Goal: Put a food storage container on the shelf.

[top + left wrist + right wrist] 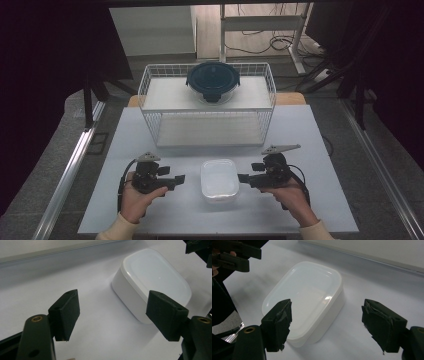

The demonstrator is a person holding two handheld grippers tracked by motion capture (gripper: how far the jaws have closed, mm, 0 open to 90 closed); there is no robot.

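A white lidded plastic box point(218, 180) point(151, 282) point(305, 300) lies near the table's front, between my two grippers. My left gripper point(176, 179) point(115, 315) is open and points right at the box, a short gap away. My right gripper point(243, 177) point(326, 323) is open and points left at the box's other side; its left pad point(278, 322) stands in front of the box's near corner. Neither gripper holds anything. On the upper level of a white wire rack point(207, 102) sits a round glass container with a dark blue lid point(213, 79).
The white tabletop point(150, 210) spreads out around the box. The rack has a bare lower level behind the box. Metal rails run along the floor on both sides of the table, and cables lie on the floor beyond it.
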